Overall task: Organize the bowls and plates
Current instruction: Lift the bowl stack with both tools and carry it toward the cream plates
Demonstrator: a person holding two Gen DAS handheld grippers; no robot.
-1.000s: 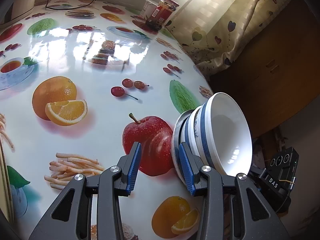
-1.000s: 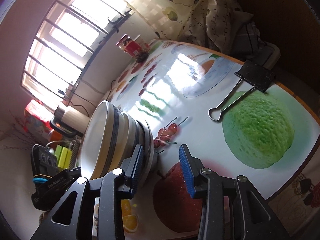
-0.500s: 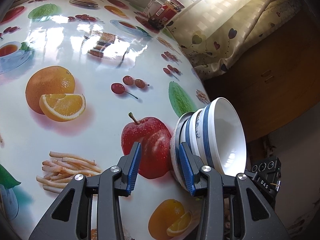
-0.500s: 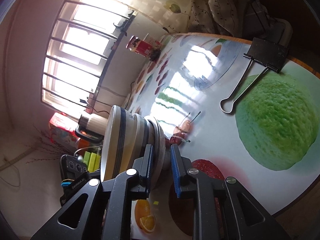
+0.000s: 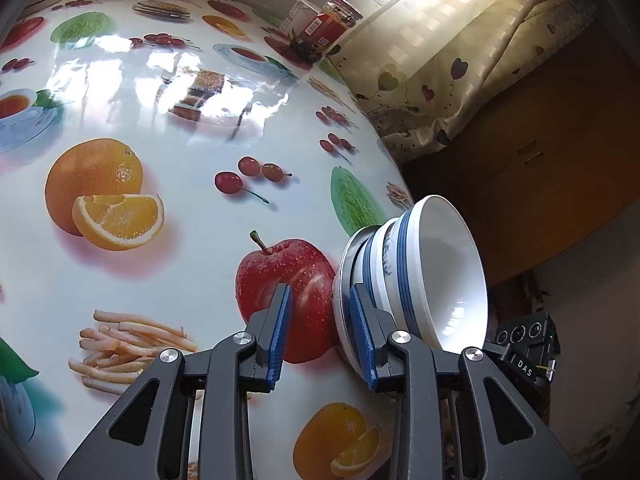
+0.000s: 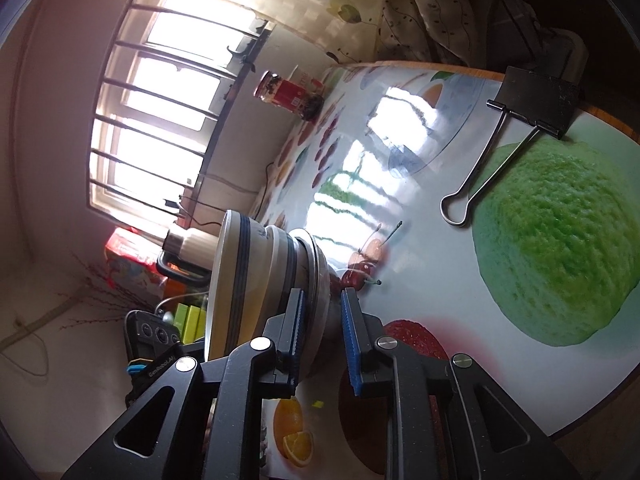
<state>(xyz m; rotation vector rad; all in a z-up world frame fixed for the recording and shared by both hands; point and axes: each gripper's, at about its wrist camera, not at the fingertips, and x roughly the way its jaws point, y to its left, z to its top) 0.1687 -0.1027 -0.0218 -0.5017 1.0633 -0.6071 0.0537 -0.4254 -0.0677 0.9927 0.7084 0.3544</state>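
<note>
A stack of dishes stands at the edge of the fruit-print table [image 5: 192, 272]: grey-rimmed plates [image 5: 343, 280] underneath, blue-banded white bowls [image 5: 444, 280] nested on top. My left gripper [image 5: 320, 332] is open, with the plates' rim between its blue pads, close to the right pad. From the opposite side, my right gripper [image 6: 323, 336] is closed down on the plates' rim [image 6: 319, 268], below the bowls [image 6: 240, 272]. Each view shows the other gripper's camera body behind the stack.
A red-labelled jar [image 5: 324, 30] and a white cup [image 5: 298, 16] stand at the far table edge by the curtain [image 5: 440, 60]. A black binder clip [image 6: 536, 100] lies near the table's edge. A wooden cabinet [image 5: 540, 140] stands beyond the table.
My right gripper's fingers have closed from wide apart onto the plates' rim. The left gripper's gap has narrowed a little. Both views have shifted slightly around the stack.
</note>
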